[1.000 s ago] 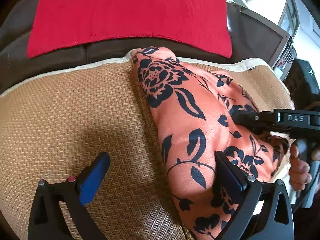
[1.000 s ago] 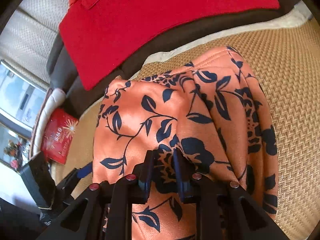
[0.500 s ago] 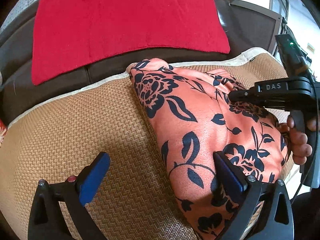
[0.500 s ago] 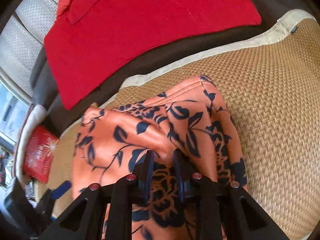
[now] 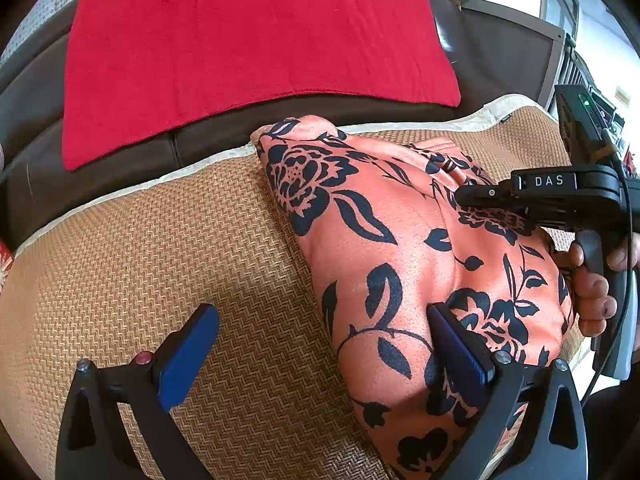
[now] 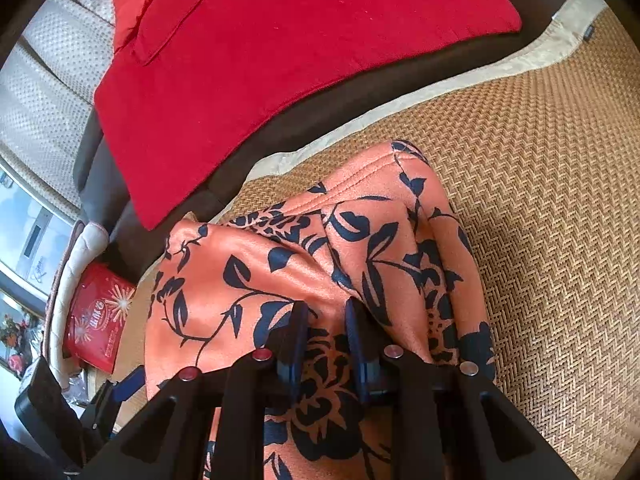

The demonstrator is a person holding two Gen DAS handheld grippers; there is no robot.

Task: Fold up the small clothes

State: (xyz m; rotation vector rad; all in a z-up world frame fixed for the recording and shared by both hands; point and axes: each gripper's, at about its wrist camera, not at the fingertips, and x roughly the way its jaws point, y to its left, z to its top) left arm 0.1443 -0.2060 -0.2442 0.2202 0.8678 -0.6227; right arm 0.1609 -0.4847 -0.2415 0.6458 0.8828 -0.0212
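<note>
Left wrist view: orange floral garment lies bunched on the woven mat, on the mat's right half, its far corner at the mat's pale back edge. My left gripper is spread wide, gripping nothing. Left blue pad hangs over bare mat; right pad sits against the garment's near fold, cloth edge running between the two pads. My right gripper comes in from the right above the garment, fingers pressed into the cloth; my right hand wraps the handle. Red cloth lies beyond the mat on the dark brown sofa.

Right wrist view: right gripper is clamped on a gathered ridge of the garment, jaws narrow with the fabric pinched between them. Garment rises off the mat toward the pinch, draping down both sides. A stitched hem lies at the far end, near the mat's back edge. Red printed packet sits left of the mat.
</note>
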